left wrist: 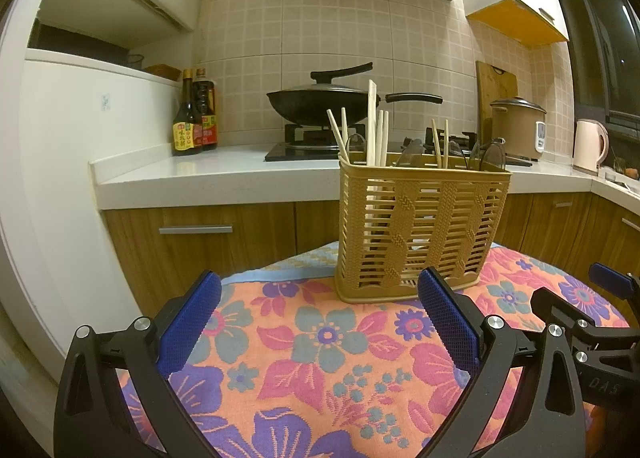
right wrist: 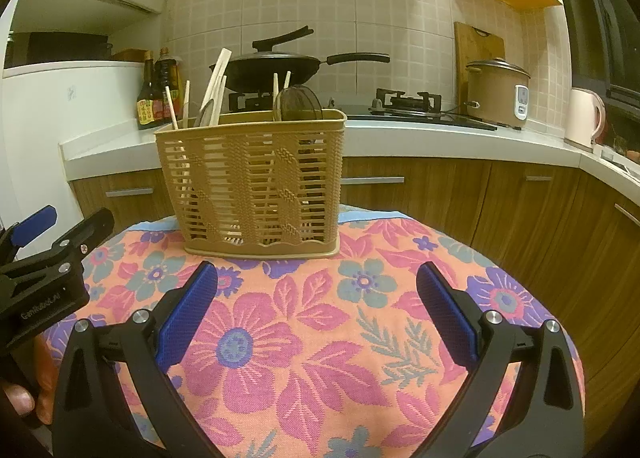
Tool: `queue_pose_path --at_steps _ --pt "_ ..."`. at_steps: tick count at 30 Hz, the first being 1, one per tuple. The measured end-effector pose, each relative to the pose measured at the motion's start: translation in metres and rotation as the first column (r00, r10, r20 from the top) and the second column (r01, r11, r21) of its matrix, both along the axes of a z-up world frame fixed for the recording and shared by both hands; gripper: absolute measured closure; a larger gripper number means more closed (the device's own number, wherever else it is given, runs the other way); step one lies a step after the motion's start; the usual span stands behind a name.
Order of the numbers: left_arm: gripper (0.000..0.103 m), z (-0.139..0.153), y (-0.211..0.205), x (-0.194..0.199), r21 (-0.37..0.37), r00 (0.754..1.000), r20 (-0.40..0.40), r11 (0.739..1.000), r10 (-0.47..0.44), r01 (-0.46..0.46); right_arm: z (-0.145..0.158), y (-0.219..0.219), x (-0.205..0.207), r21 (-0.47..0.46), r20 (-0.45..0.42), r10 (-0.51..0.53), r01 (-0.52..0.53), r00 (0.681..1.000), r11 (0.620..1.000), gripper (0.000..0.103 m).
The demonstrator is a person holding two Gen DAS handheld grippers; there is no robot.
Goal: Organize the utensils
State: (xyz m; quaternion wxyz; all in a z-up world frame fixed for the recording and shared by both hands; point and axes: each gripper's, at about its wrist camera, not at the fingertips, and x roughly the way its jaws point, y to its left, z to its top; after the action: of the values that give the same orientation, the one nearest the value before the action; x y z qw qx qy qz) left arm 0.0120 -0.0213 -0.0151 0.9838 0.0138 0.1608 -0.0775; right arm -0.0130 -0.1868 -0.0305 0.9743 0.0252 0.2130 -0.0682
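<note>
Left wrist view. The left tool (left wrist: 320, 322) hovers over a flowered cloth (left wrist: 320, 358) that covers the worktop; its two blue fingers (left wrist: 188, 322) stand wide apart with nothing between them. Beyond them a tan slatted basket (left wrist: 420, 226) stands upright on the far part of the cloth. Wooden chopsticks (left wrist: 376, 126) rise from its left and middle sections, and dark translucent spoons (left wrist: 488, 156) lean in its right part; which compartment each occupies cannot be told. At the right edge the right tool (left wrist: 608, 298) enters the view, close beside the left one. Behind, a kitchen counter (left wrist: 200, 174) carries two sauce bottles (left wrist: 194, 114), a black wok (left wrist: 320, 102) with its lid on a gas stove (left wrist: 304, 146), a rice cooker (left wrist: 518, 126) and a pale kettle (left wrist: 590, 144).

Right wrist view. The left tool (right wrist: 44, 238) shows at the left edge, and part of a hand (right wrist: 18, 398) appears at the lower left. The basket (right wrist: 256, 182) stands left of centre on the cloth (right wrist: 320, 338), with chopsticks (right wrist: 216, 90) leaning in its left part and a spoon (right wrist: 298, 102) near its right end. The right tool (right wrist: 316, 314) hovers over the cloth just short of the basket, its blue fingers (right wrist: 446, 314) spread wide and empty, touching neither basket nor utensils.
</note>
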Motion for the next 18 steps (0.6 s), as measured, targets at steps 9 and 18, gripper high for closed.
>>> queue_pose_path --at_steps 9,18 --pt "0.007 0.0016 0.0017 -0.0008 -0.006 1.0 0.009 1.0 -0.01 0.01 0.0005 0.0043 -0.0023 -0.021 0.007 0.018 -0.017 1.0 1.0 0.008" --pt "0.007 0.001 0.0073 0.0043 -0.03 1.0 -0.012 1.0 -0.008 0.008 0.0014 0.0069 -0.0033 -0.028 0.008 0.022 -0.022 1.0 0.999 0.008"
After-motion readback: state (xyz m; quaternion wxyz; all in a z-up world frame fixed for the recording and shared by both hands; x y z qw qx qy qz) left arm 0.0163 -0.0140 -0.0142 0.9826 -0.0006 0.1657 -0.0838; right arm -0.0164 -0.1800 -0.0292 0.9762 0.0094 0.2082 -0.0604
